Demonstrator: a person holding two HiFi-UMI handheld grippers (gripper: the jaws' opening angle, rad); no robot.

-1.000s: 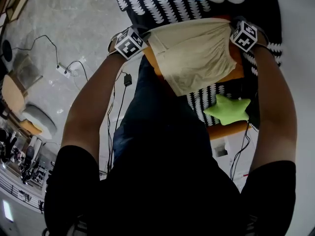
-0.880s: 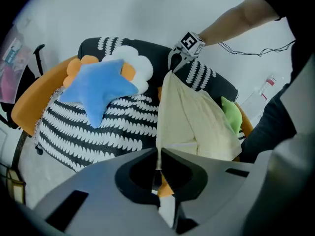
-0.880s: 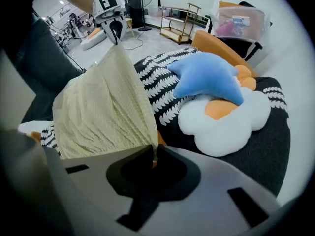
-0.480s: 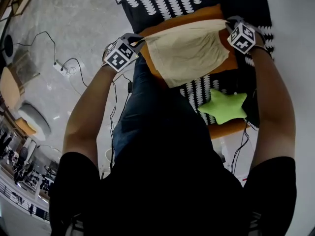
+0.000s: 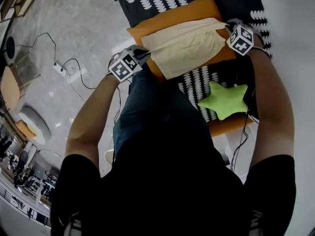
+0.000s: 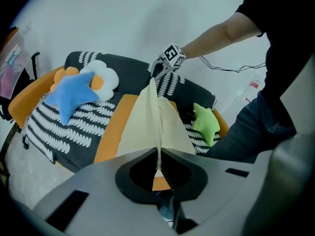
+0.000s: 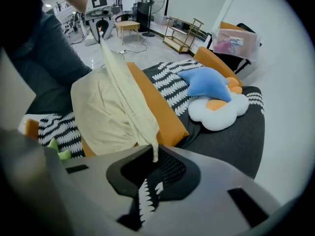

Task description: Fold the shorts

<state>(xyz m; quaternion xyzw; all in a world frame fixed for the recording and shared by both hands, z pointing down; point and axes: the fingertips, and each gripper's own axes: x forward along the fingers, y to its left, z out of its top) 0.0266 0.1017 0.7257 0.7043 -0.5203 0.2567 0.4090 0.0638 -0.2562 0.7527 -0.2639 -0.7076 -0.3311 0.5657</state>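
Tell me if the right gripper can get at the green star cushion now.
Probably not yet: the right gripper is shut on the shorts, though the green star cushion lies uncovered nearby.

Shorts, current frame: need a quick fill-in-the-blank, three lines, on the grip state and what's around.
1. The left gripper and the right gripper each have their jaws ____ on an edge of the beige shorts.
2. The star-shaped pillow by the person's right arm is ____ in colour.
3. The plain cushion under the shorts is ____ in colour.

Missing words: shut; green; orange
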